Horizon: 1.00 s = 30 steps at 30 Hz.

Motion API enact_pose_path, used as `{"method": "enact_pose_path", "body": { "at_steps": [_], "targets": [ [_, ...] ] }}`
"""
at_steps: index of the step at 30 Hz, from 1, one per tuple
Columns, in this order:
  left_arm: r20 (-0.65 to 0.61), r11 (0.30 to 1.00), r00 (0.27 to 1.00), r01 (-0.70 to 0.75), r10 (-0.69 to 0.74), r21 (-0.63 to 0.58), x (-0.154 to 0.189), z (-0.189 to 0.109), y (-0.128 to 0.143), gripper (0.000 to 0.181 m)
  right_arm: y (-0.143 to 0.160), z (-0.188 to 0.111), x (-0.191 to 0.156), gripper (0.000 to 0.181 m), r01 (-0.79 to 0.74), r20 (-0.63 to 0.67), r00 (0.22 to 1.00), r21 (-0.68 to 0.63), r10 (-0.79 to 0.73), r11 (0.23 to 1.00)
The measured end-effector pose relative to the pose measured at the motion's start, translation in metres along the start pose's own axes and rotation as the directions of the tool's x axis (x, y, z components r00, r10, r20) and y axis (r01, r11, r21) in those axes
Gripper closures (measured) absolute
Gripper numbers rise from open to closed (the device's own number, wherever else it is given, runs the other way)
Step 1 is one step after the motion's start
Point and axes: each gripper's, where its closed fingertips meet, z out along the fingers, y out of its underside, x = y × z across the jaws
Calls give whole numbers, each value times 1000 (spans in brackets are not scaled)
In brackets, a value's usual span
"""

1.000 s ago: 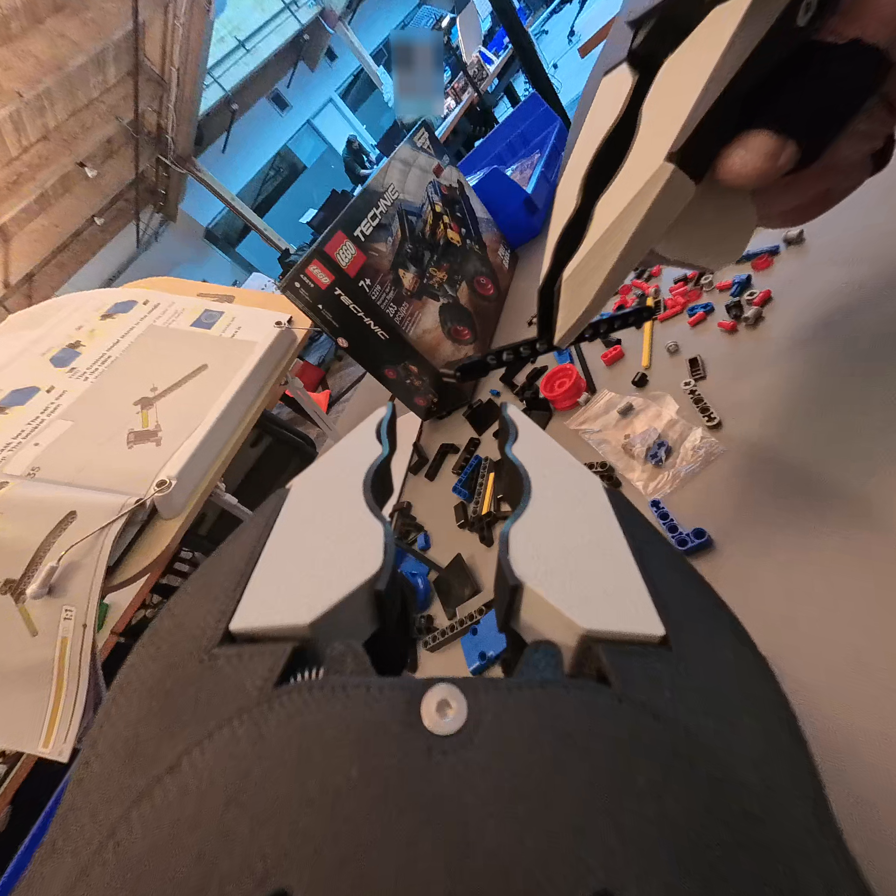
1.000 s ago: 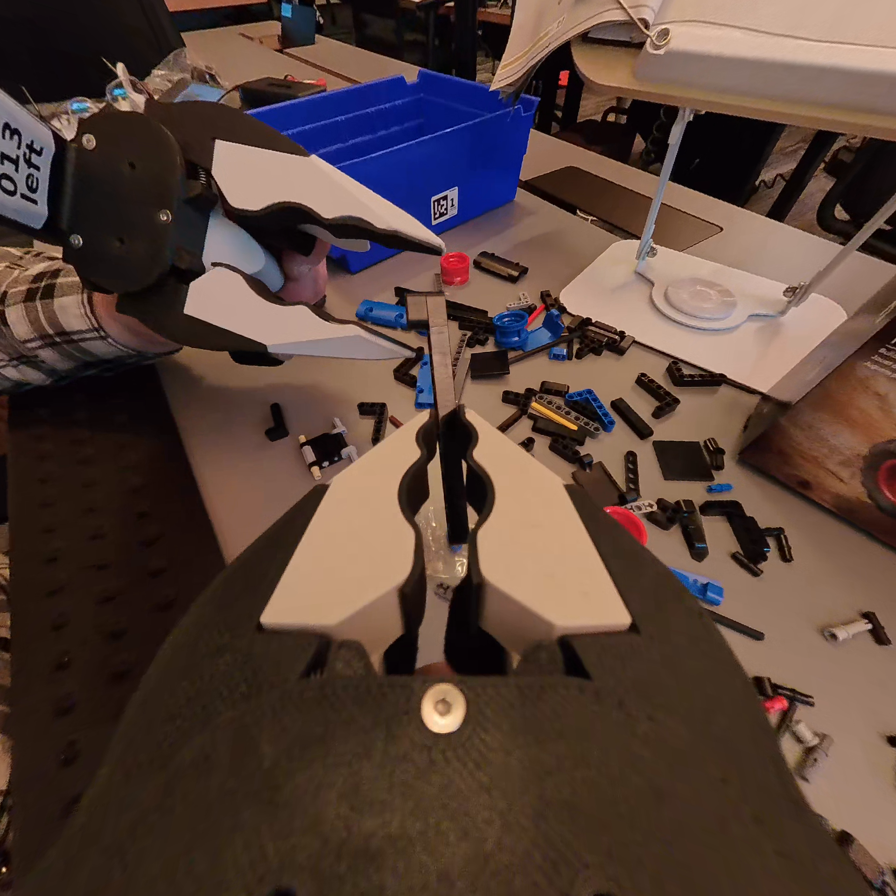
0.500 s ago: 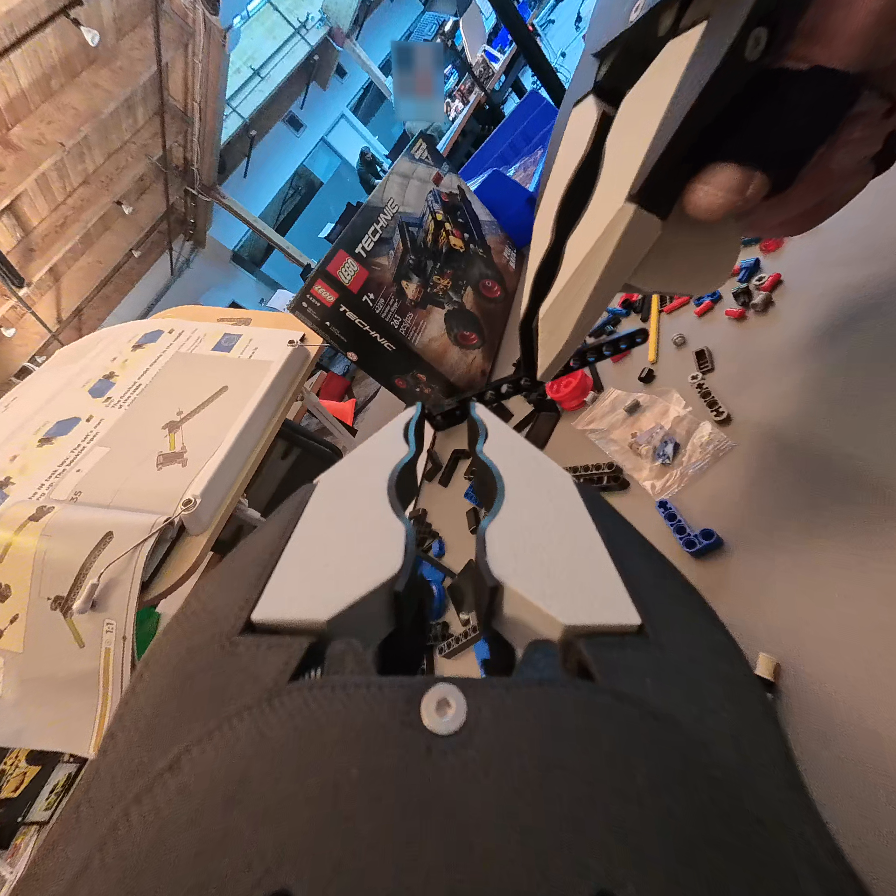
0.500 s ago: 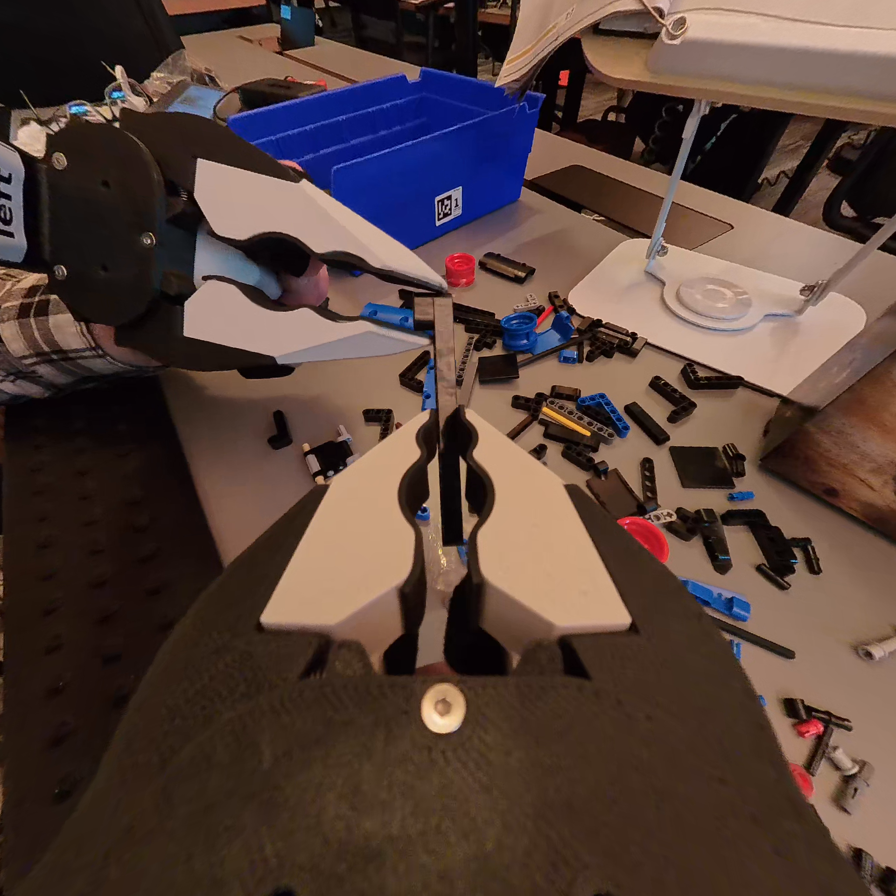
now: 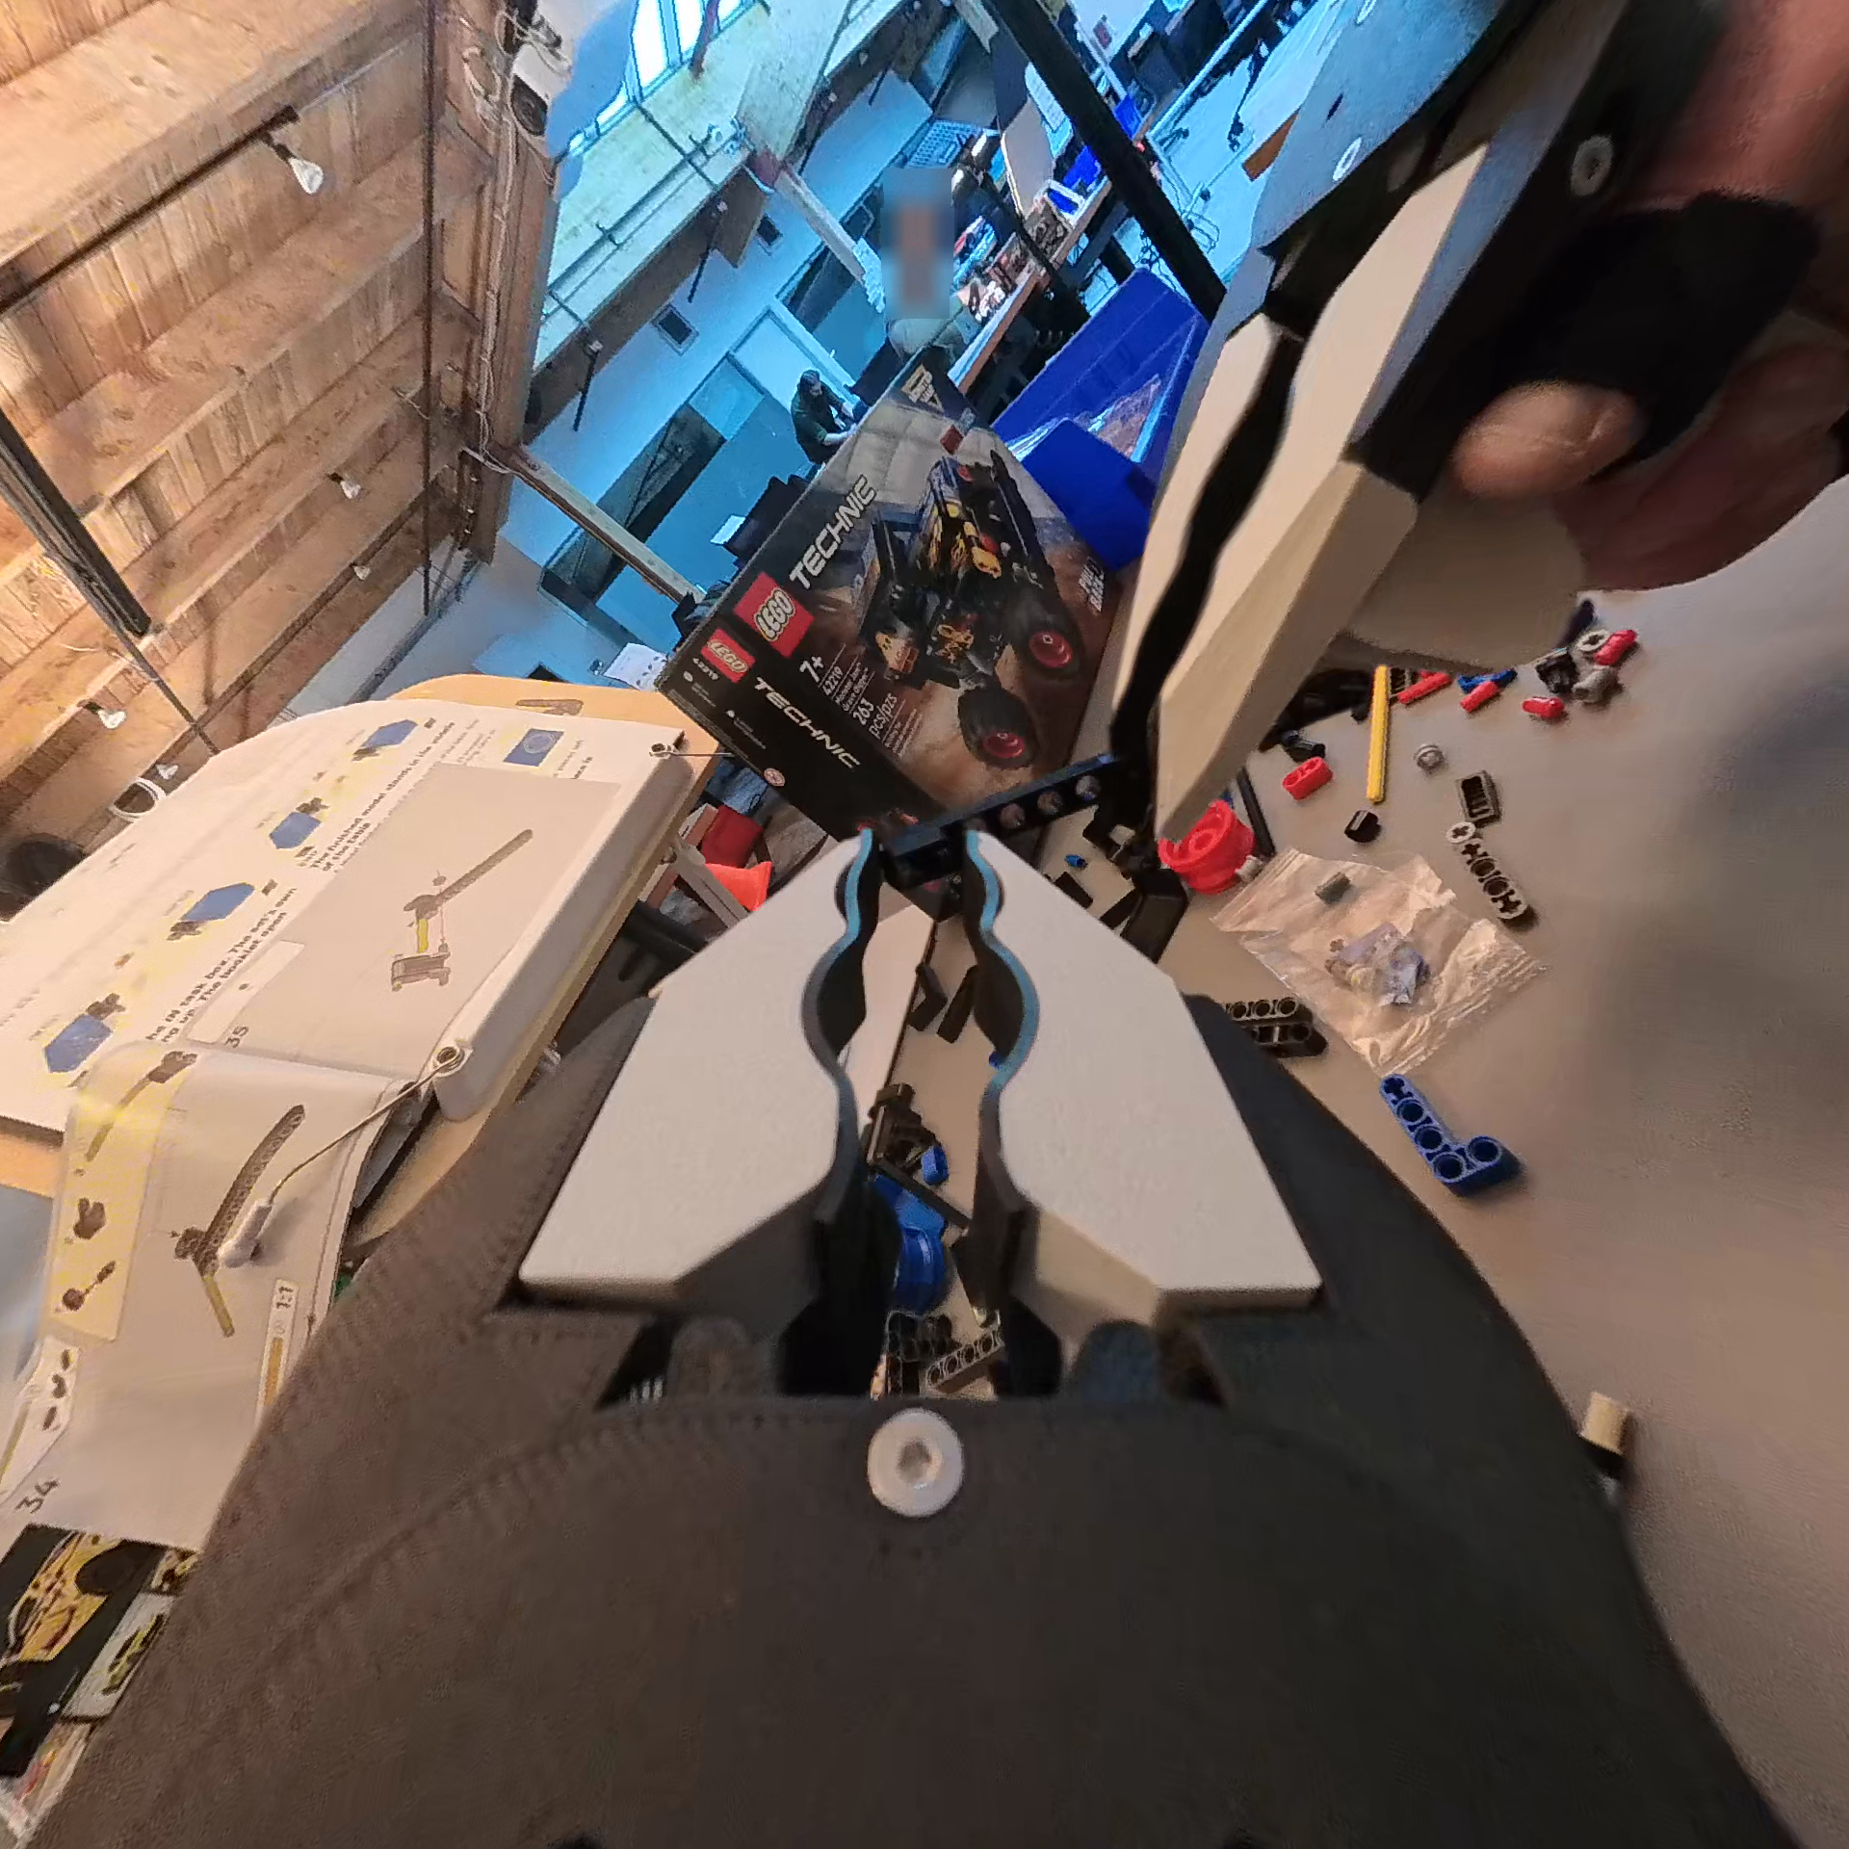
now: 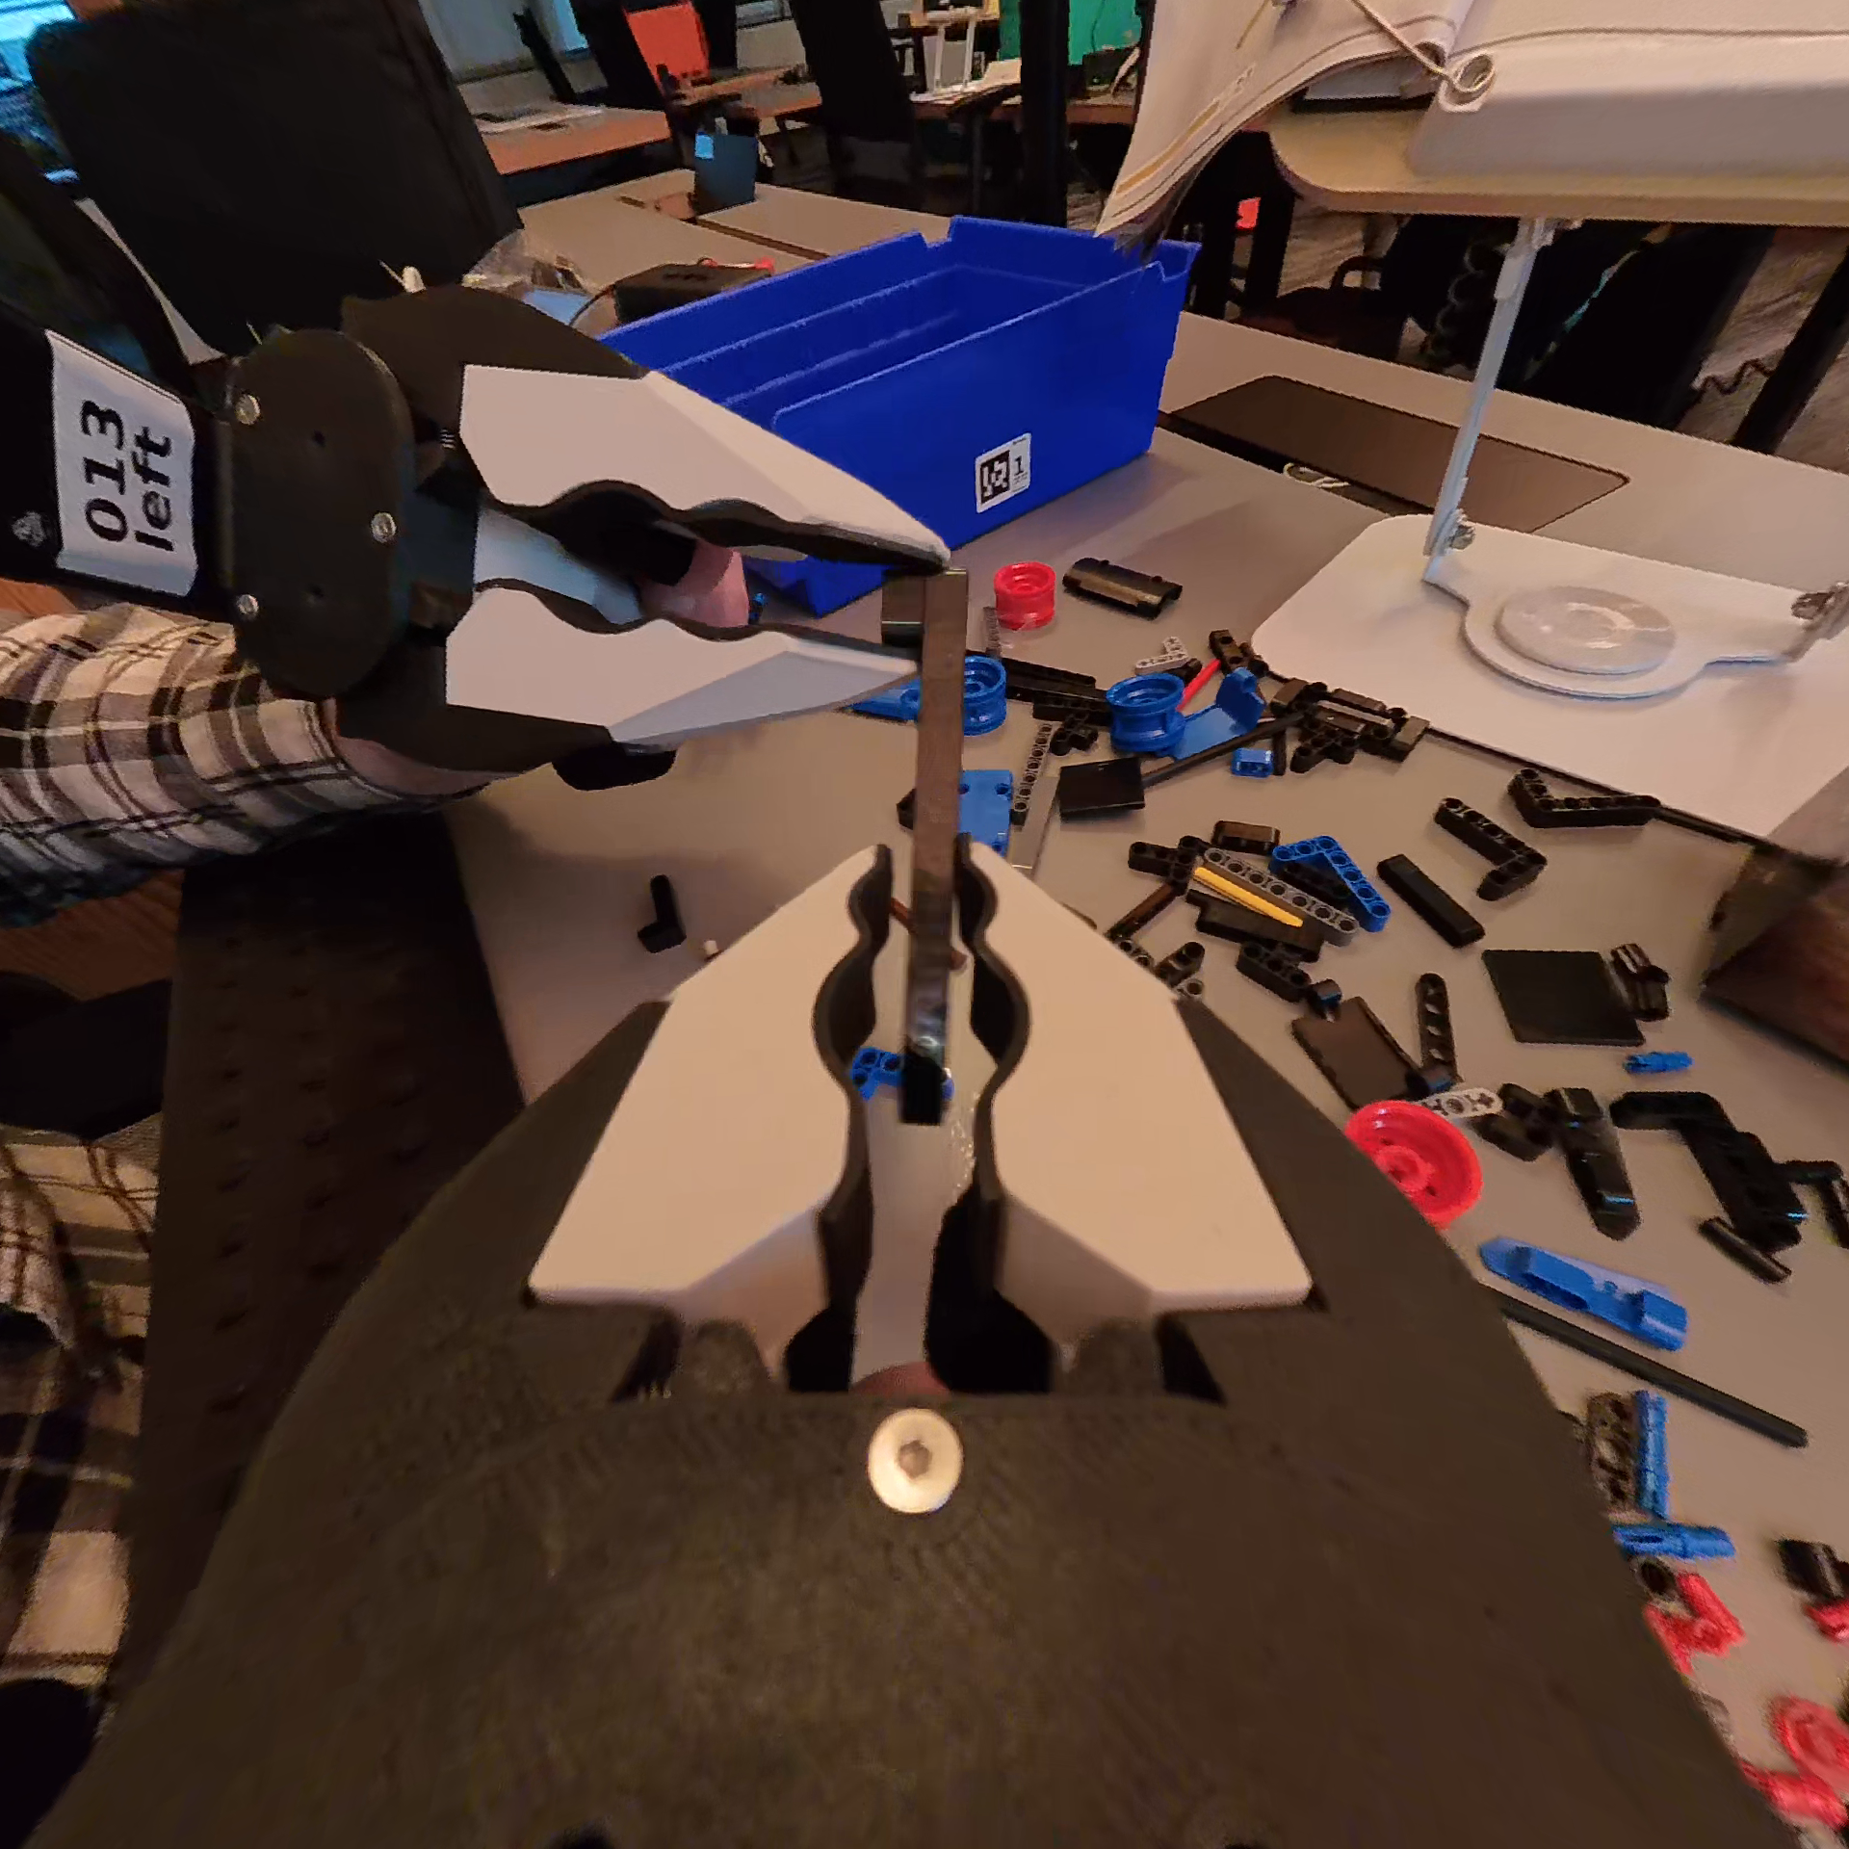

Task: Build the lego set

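My right gripper (image 6: 926,860) is shut on a long black lego beam (image 6: 941,760) and holds it above the grey table (image 6: 600,900), pointing away from me. My left gripper (image 6: 920,610) comes in from the left, and its two fingertips sit on either side of the beam's far end, touching it. In the left wrist view the beam (image 5: 1041,800) runs from the right gripper (image 5: 1151,790) down to my left gripper (image 5: 920,850), whose tips pinch its end. Several loose black, blue and red pieces lie below.
A blue bin (image 6: 951,380) stands at the back of the table. The lego box (image 5: 900,640) stands upright beyond the pieces. An instruction booklet (image 5: 400,880) sits on a stand with a white base (image 6: 1561,640). A plastic bag (image 5: 1381,951) and a red wheel (image 6: 1413,1161) lie nearby. Both grippers' tips are roughly 15 cm from the red wheel (image 6: 1413,1161).
My left gripper has narrowed from wide open and moved onto the far end of the beam. The right gripper has lifted the beam slightly and kept its hold.
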Motion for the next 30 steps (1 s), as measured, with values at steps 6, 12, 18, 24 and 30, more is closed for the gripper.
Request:
{"method": "enact_pose_path", "body": {
  "at_steps": [6,12,18,24,30],
  "targets": [
    [-13,1000,999,32,-32,0,-1,1,3,166,-3,-2,6,174,39,-59,998,4,-39,999],
    [-43,998,998,55,-55,-15,3,3,8,155,-2,-3,7,174,73,-78,994,-14,-73,997],
    [-67,1000,998,16,-15,17,9,1,2,158,1,-8,0,175,26,6,1000,-15,-26,1000],
    [-109,998,993,-47,52,44,22,0,-4,166,13,-18,-9,175,-1,97,995,-79,9,997],
    [-140,993,984,-104,111,58,34,-1,-10,156,26,-30,-11,175,-3,142,990,-138,23,990]
  ]
}}
